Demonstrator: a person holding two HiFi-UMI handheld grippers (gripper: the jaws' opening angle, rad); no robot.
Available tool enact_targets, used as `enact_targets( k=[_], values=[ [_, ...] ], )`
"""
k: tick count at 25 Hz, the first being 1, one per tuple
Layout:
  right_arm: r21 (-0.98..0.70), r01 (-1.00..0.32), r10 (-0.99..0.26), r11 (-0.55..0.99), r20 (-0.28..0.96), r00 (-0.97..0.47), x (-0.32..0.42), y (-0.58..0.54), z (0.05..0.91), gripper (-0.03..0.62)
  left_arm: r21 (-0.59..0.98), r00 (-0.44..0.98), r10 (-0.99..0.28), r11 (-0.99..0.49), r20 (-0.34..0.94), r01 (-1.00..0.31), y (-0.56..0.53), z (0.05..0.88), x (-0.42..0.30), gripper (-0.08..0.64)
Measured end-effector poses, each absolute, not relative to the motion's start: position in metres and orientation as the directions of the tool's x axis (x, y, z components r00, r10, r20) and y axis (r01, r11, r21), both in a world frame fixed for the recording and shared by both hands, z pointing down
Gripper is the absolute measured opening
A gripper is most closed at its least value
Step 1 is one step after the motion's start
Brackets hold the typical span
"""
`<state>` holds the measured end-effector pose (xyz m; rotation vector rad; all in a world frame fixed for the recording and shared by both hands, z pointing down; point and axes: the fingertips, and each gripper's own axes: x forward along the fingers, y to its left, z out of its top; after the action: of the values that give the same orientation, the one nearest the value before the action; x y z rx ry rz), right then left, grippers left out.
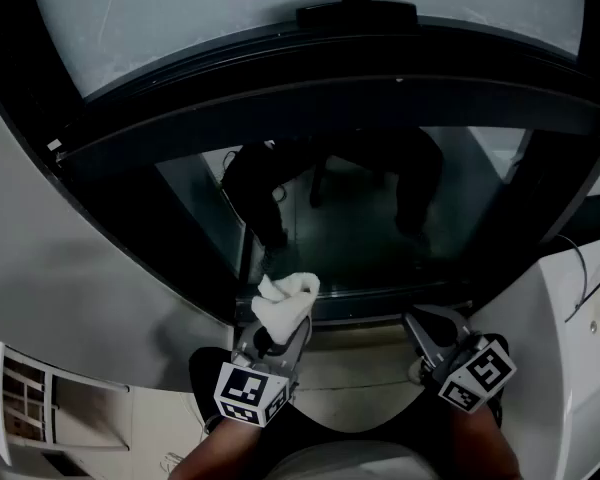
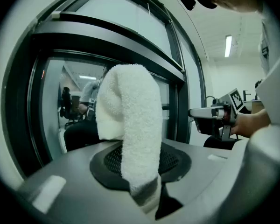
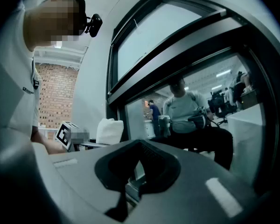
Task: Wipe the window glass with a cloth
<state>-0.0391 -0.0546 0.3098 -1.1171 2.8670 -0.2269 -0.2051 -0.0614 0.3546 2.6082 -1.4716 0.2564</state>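
nearest the person, the left gripper (image 1: 277, 320) was clamped on the lower end of the white cloth (image 1: 286, 302), which stood up out of its jaws near the bottom edge of the window glass (image 1: 380, 218), contact not confirmed; the right gripper (image 1: 427, 330) beside it was closed with nothing between its jaws. the cloth was judged light, soft and limp terry, likely to fold over under pressure, so hold is best taken low on the bunched end, leaving the loose top for the pane. no brand or legible writing was found, only square markers on the gripper cubes (image 1: 250, 393); beyond the glass sat a seated person (image 3: 189, 113).
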Motion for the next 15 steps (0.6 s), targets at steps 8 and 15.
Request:
enact_targets(
  k=[8, 15],
  values=[
    [-0.06, -0.623, -0.604, 0.78, 0.188, -0.775, -0.057, -0.101, 0.37, 0.0, -0.457, 0.399, -0.888, -0.459, 0.228, -0.762, -0.093, 0.333, -0.213, 0.138],
    [-0.075, -0.536, -0.512, 0.841, 0.211, -0.833, -0.092, -0.11, 0.427, 0.0, -0.82, 0.25, -0.954, -0.276, 0.168, -0.501, -0.13, 0.289, -0.217, 0.137]
  ],
)
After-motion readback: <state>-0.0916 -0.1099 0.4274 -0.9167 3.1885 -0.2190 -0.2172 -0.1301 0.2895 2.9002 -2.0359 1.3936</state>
